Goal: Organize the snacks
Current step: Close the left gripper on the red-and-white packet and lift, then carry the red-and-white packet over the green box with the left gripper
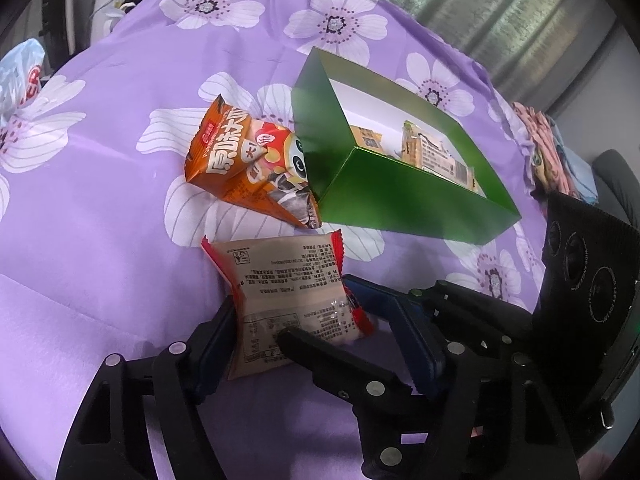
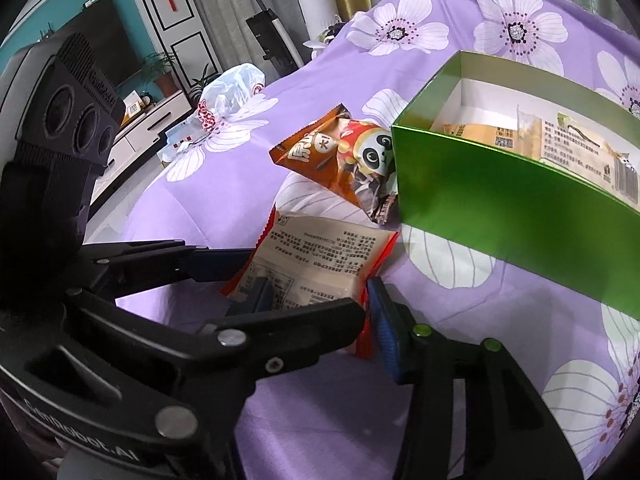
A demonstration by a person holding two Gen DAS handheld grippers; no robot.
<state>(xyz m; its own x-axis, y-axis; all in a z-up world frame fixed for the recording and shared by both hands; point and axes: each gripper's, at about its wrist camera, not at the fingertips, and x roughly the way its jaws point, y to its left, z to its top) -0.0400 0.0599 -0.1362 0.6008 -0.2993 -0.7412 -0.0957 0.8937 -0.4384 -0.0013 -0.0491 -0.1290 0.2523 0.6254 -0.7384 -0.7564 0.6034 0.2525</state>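
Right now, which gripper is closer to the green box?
Right. The right gripper is at the packet corner nearest the green box; the left gripper is at the packet's far side.

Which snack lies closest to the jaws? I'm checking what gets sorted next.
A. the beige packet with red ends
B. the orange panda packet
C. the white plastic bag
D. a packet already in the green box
A: the beige packet lies between the jaws in both wrist views, while the panda packet rests farther off against the green box.
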